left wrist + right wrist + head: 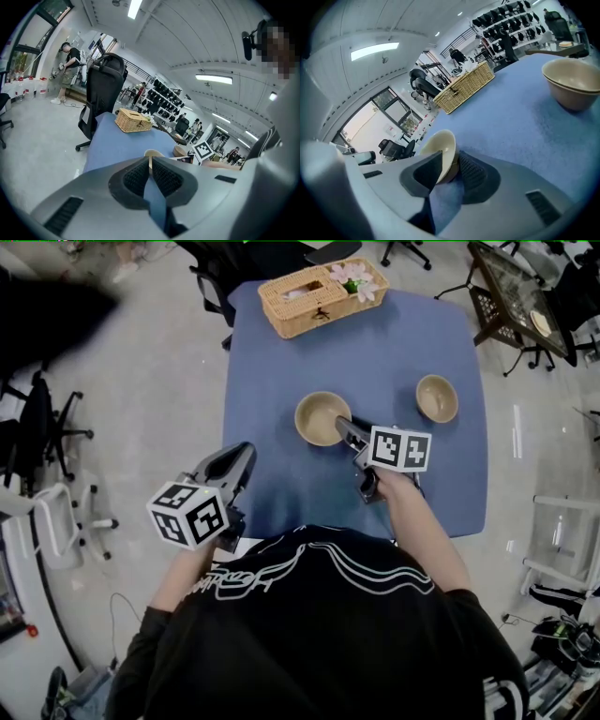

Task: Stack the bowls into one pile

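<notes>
- Blue table (281,352) fills the ctr of the head view. Wicker basket (322,294) sits at the top edge, clear of my work.
- Two bowls to stack: near bowl (317,420) at ctr frame, far bowl (437,397) to its right. They're well apart, both upright on the table.
- My right gripper (345,430) is at the near bowl's lower-right rim, one jaw inside, one outside, clamped on the wall. I've got it, but it's a thin bite.
- In the right gripper view the rim runs btwn my pads, and the far bowl sits in the upper right of the frame. That's my target, I reckon.
- Doing it well: lift straight up first so the base clears, keep it level and carry it right. Centre it over the far bowl, lower till it nests, then let go. A one-sided grip means it'll prob want to droop, so I go slow.
- My left gripper (236,463) is at lower left, jaws together w/ nothing in them. It's idle, best kept off the path.
</notes>
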{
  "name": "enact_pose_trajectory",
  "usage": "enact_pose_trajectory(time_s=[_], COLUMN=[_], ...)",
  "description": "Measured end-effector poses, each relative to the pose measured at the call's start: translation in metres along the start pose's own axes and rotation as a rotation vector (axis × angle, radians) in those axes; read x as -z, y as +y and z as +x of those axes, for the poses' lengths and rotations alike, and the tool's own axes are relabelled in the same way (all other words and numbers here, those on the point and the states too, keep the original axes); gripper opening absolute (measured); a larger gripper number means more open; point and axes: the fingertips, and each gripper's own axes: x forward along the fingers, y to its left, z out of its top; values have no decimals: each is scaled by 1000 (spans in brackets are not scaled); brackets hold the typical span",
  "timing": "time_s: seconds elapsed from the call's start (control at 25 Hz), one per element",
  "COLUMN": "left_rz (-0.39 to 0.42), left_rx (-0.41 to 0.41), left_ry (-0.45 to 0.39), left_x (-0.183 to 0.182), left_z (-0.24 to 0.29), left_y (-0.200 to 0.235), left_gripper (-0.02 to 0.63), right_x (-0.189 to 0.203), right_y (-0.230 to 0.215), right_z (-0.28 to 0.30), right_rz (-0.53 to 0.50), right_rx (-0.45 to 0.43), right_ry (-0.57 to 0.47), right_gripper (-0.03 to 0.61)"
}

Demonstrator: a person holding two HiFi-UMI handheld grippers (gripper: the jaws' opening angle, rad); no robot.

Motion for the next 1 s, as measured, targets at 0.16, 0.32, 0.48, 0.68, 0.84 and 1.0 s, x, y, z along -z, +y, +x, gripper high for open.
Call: enact_pose_trajectory(time_s=[0.16,0.32,0.48,0.68,0.84,1.0], left_rz=[4,10,17,27,30,27], left_rx=[6,12,17,12,11,5], left_ry=[4,8,12,21,26,21], left_x=[-2,-4,-3,-2,-2,-4], left_z=[1,5,9,17,22,28], left_y=[1,0,-3,-9,-19,-31], left_gripper=[38,38,38,38,38,38], right_x=[-2,-3,-4,-7,-11,-18], right_y=[-2,-4,-5,-5,-7,-11], right_z=[0,0,-1,-5,-15,-29], right_rz=[17,19,19,38,50,45], right_rx=[18,31,28,-1,-24,-40], right_ry=[-11,-17,-31,-35,-39,-38], right_gripper=[101,86,62,57,55,55])
